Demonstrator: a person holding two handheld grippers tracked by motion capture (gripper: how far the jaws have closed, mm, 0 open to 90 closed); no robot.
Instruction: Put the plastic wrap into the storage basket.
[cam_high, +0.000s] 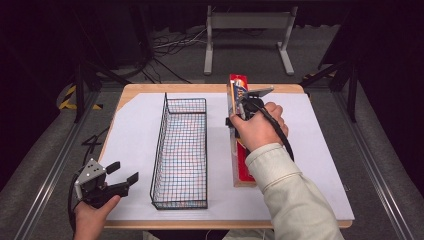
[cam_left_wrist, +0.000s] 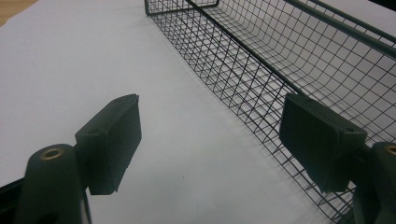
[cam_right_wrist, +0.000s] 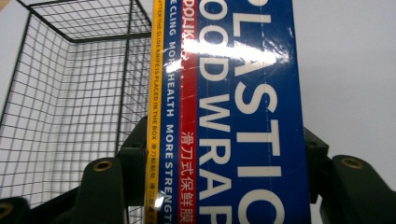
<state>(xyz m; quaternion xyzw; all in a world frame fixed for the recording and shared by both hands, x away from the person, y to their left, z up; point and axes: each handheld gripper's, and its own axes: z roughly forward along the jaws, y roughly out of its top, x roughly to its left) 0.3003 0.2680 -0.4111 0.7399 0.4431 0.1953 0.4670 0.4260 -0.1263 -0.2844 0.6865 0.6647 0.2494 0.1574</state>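
The plastic wrap box (cam_right_wrist: 224, 112), standing just beside the wire basket (cam_right_wrist: 70, 102), carries all legible print. Its blue face reads "PLASTIC" and "FOOD WRAP" in large white capitals; "FOOD" is cut off at the top edge of the right gripper view. On the basket side of that lettering, a red stripe bears white Chinese characters, "滑刀式保鲜膜". A narrower blue band reads "MORE HEALTH MORE STRENGT", cut off. The yellow edge strip includes "THE SLIDE KNIFE IS PLACED IN THE BOX".
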